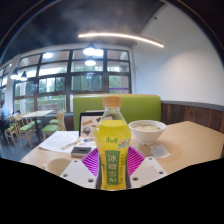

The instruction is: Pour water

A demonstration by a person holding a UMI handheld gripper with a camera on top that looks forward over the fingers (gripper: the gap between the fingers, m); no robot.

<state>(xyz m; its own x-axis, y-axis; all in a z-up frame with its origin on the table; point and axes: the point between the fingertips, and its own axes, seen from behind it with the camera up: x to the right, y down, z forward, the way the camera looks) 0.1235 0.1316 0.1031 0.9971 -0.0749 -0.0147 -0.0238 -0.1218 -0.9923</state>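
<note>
Bottle point(113, 142), yellow-capped, upright between your fingers point(84, 168), grip apparently closed on it; bowl point(148, 130) on table point(190, 140) beyond awaits; pouring not yet begun.

A single wide-angle camera rides on the tongs point(113, 172) and looks forward along their two fingers, low and level over the bench point(190, 140). A bottle point(113, 140) sits very close; windows point(70, 75) stand far beyond.

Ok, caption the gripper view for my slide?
Bottle between the fingers, bowl just beyond on the table.
</note>
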